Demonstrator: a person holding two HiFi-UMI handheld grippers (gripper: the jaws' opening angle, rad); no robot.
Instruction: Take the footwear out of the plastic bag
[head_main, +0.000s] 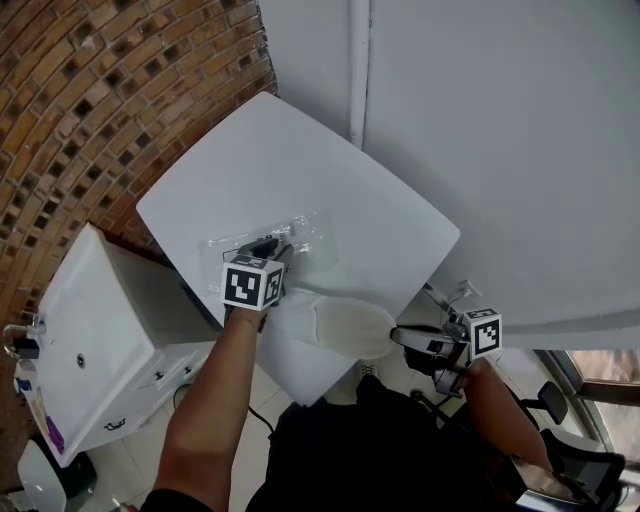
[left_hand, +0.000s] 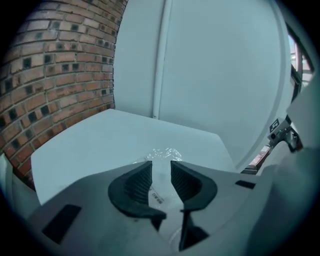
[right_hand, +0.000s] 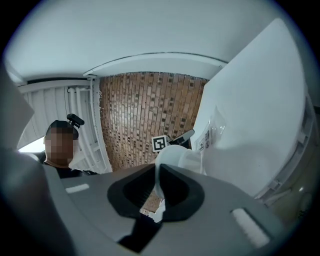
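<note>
A clear plastic bag (head_main: 305, 238) lies crumpled and flat on the white table (head_main: 300, 150). My left gripper (head_main: 268, 250) hovers just above the bag's near end, and its jaws stand open with nothing between them; the bag (left_hand: 162, 154) shows through the gap of this gripper (left_hand: 161, 167). A white slipper (head_main: 345, 328) lies at the table's near edge, outside the bag. My right gripper (head_main: 402, 338) is shut on the slipper's rim from the right. In the right gripper view the thin white rim of the slipper (right_hand: 175, 157) is pinched between the pads of that gripper (right_hand: 157, 175).
A white cabinet (head_main: 90, 330) stands to the left of the table, below a brick wall (head_main: 100, 100). A plain white wall runs behind the table. An office chair (head_main: 570, 440) sits at the lower right. A person (right_hand: 60, 150) shows in the right gripper view.
</note>
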